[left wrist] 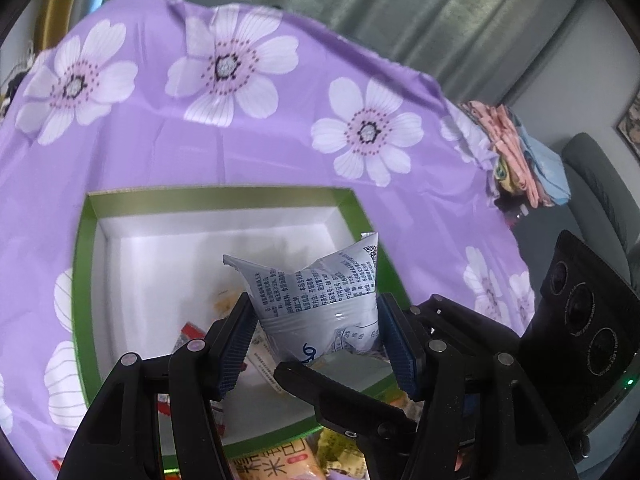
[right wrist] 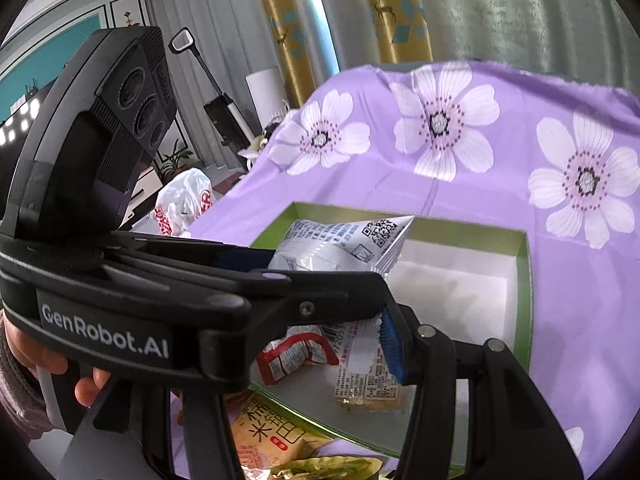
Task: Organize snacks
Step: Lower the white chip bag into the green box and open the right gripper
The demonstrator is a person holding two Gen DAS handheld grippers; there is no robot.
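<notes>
We see one white snack packet [left wrist: 320, 304] with dark printed text and a QR code, held between the two blue ribbed pads [left wrist: 236, 344] of the left gripper [left wrist: 318, 340]; the jaws are clamped on its lower half and its top flares out above them. The packet hangs over the green box [left wrist: 84, 280], whose inside is white and largely bare at the far end.

In the right wrist view the same packet [right wrist: 340, 244] shows above the box's near part, with the left gripper [right wrist: 280, 280] crossing the frame sideways and a hand [right wrist: 48, 360] in a grey sleeve around its handle. The right gripper [right wrist: 360, 344] points into the box [right wrist: 524, 304]; only one of its blue pads [right wrist: 390, 344] is visible, touching a clear wrapper with printed text [right wrist: 360, 364], and we cannot tell whether those jaws are gripping it.

Inside the box we count at least two other snacks: a red-edged packet [right wrist: 288, 356] and the clear wrapper. In front of the box lie one orange packet with large characters [right wrist: 264, 432] and one yellow-green packet [right wrist: 328, 468]. Everything rests on one purple cloth with white flowers [right wrist: 440, 168]. Beyond the cloth's left edge sits one white plastic bag with red lettering [right wrist: 184, 204].
</notes>
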